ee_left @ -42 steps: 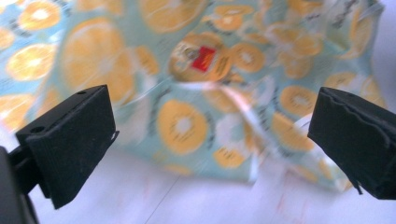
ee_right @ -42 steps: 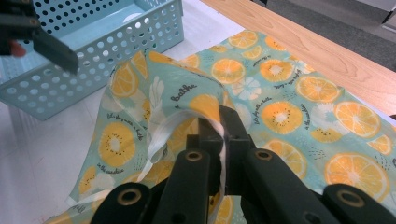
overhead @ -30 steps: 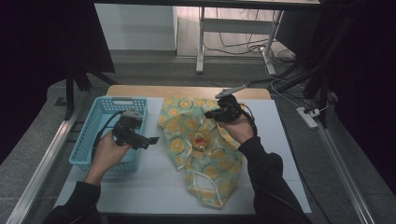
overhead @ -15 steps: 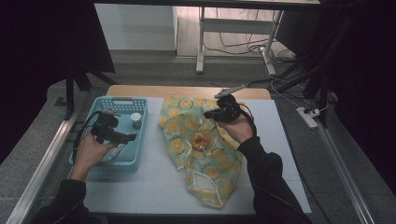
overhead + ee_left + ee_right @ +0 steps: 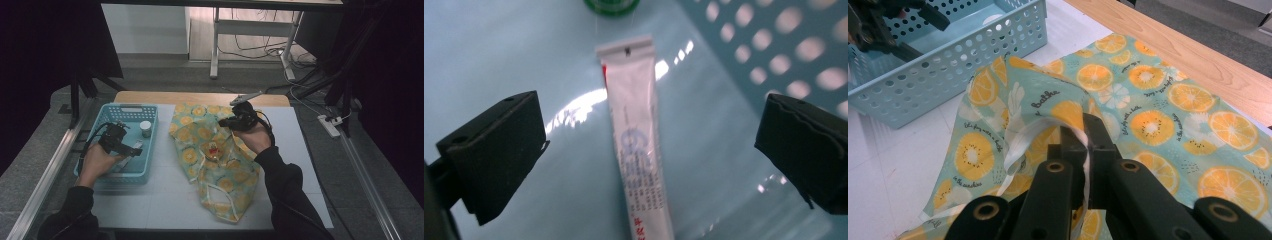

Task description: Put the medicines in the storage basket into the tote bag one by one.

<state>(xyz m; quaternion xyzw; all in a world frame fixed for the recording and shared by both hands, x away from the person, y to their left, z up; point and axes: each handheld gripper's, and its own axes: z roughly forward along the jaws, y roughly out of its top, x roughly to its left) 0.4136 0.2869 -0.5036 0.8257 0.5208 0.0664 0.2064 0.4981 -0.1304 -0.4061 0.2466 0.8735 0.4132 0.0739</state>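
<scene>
A white tube (image 5: 639,150) with blue and red print lies flat on the floor of the light-blue perforated basket (image 5: 150,165). My left gripper (image 5: 651,125) hovers low over it, open, one jaw on each side and not touching it. In the high view the left gripper (image 5: 131,148) is inside the basket. A teal cloth bag with an orange-slice print (image 5: 200,135) lies spread at the table's middle. My right gripper (image 5: 1087,134) is shut on its white-trimmed edge and holds that edge lifted; it sits over the bag's far part (image 5: 227,121).
A small white jar (image 5: 145,128) stands in the basket's far right corner, and a green round cap (image 5: 611,5) shows beyond the tube. A small orange object (image 5: 214,150) rests on the bag. The basket wall (image 5: 948,65) stands left of the bag. White mat (image 5: 165,200) covers the table.
My left hand has moved left from beside the bag and sunk into the basket over the tube. The right hand and the held cloth edge have stayed put.
</scene>
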